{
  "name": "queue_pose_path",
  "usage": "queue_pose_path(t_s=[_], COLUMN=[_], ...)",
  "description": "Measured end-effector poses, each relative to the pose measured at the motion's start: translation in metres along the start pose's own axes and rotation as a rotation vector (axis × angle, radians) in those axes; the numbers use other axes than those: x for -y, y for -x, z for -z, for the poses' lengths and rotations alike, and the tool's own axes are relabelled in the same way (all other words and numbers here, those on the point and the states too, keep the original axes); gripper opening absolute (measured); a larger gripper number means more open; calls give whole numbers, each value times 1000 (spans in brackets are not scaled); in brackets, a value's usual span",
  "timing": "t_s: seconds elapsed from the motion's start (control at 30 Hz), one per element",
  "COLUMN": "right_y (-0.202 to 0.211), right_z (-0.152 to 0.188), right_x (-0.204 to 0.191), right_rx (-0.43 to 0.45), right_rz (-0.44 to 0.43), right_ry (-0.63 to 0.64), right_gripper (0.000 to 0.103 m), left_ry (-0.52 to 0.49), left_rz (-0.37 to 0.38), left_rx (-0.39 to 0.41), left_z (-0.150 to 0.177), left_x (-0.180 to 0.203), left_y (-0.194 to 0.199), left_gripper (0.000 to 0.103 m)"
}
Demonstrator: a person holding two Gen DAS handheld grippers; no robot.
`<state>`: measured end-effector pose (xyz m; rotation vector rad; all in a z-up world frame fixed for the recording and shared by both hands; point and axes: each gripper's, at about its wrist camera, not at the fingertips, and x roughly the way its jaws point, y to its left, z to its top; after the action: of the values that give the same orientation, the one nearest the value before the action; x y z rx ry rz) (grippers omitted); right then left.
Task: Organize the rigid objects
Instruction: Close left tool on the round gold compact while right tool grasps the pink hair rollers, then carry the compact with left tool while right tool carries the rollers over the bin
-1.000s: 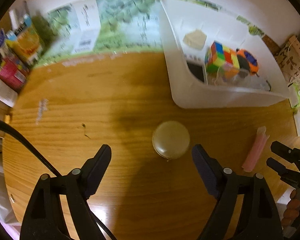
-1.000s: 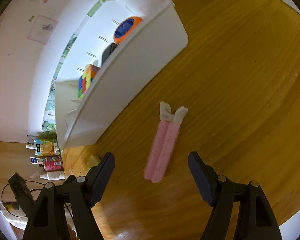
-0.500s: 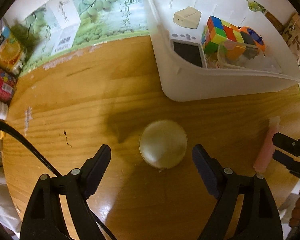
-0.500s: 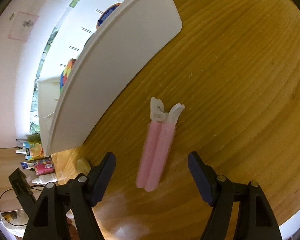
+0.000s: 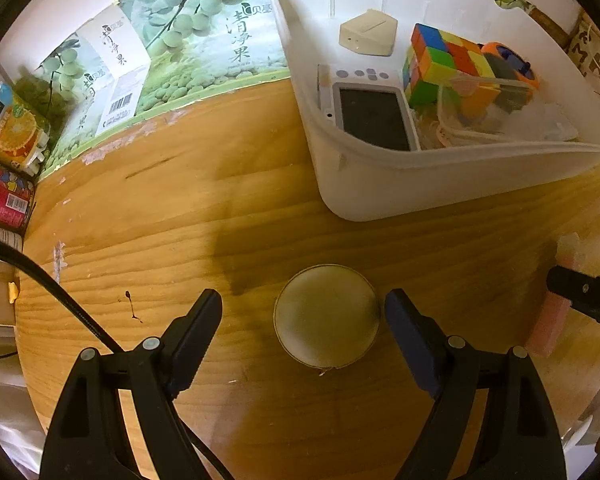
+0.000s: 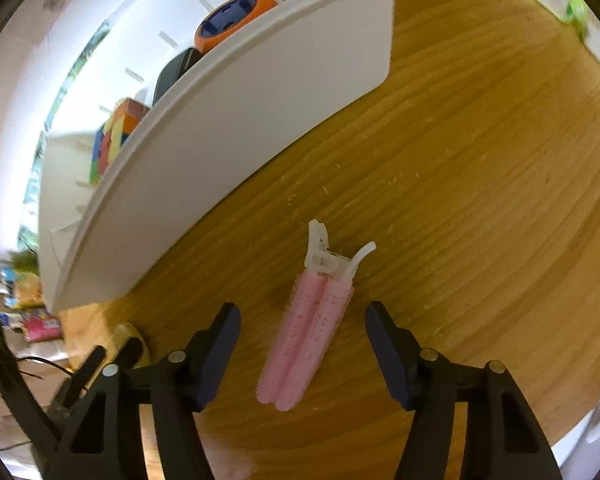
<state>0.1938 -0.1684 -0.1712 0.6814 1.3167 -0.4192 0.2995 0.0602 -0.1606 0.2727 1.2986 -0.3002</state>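
Wooden table (image 5: 180, 220) with white bin (image 5: 440, 188), round lid (image 5: 327, 320), pink hair clip (image 6: 312, 332).

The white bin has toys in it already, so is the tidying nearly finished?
Partly. The white bin already holds a puzzle cube and a small screen gadget. Nothing is gripped yet: the left tongs straddle the round lid; the right tongs, closing, straddle the pink hair clip. Both remain on the table.
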Motion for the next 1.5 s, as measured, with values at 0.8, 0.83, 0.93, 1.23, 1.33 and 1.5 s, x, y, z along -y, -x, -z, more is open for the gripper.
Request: queue_pose_path(t_s=[0.8, 0.83, 0.93, 1.23, 1.33, 1.5], right_y=[-11, -12, -13, -18, -18, -18], right_z=[17, 19, 26, 38, 42, 50], right_x=[-28, -28, -24, -27, -29, -40], right_rx=[-56, -66, -93, -182, -209, -206], right_rz=[-53, -66, -100, -155, -163, -151], right_ry=[70, 67, 59, 76, 99, 147], right_gripper=[27, 27, 27, 26, 26, 26], left_ry=[22, 20, 22, 48, 63, 94], left_rz=[49, 51, 59, 92, 110, 131], left_rx=[-40, -43, -48, -62, -71, -71], left_z=[-3, -3, 11, 38, 50, 65], left_x=[-16, -16, -8, -7, -8, -10], left_y=[-16, -16, -13, -11, -9, -6], left_gripper=[59, 59, 59, 59, 59, 59])
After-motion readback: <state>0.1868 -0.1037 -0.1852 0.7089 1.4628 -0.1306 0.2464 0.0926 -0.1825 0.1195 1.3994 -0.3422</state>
